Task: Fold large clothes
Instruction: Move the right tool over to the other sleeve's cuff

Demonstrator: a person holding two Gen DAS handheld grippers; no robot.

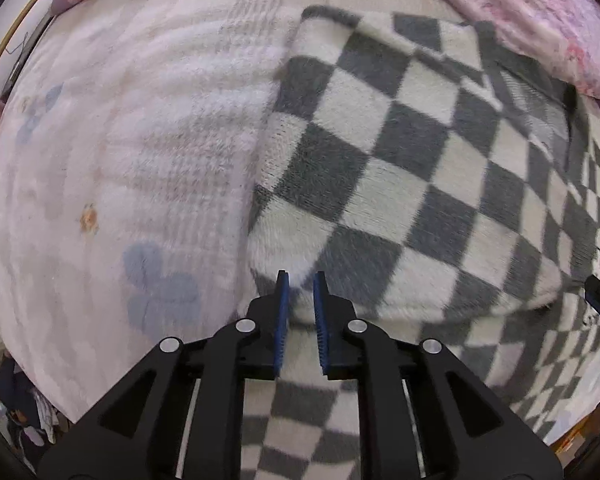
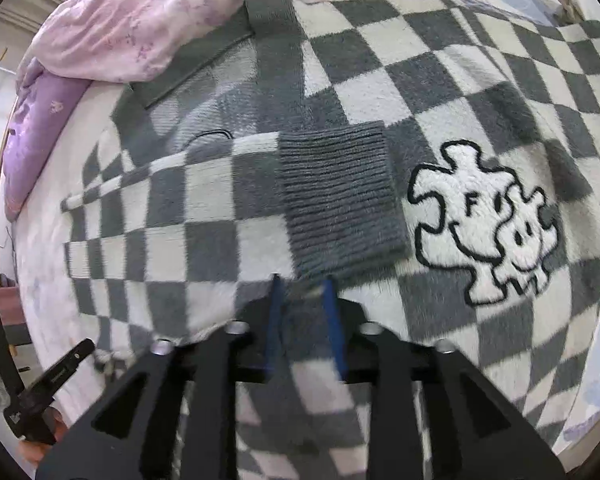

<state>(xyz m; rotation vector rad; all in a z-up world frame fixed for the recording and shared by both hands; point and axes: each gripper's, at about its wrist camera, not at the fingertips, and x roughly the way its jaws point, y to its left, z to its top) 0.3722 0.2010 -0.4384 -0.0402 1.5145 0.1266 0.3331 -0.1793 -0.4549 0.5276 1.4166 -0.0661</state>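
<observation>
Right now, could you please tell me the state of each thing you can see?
checkered sweater: flat on bed, sleeve folded across front
ribbed cuff: lying beside the cartoon patch
left gripper: slightly open, empty
right gripper: open, empty
pink floral quilt: bunched beyond the sweater

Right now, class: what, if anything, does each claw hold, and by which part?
Nothing is held. The left claw and right claw both stand open above the checkered sweater, pads off the fabric.

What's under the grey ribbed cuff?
The cuff lies on top of the checkered sweater, beside its puzzle-piece patch. The sweater rests on a pale bedspread. What sits directly beneath the cuff is covered.
</observation>
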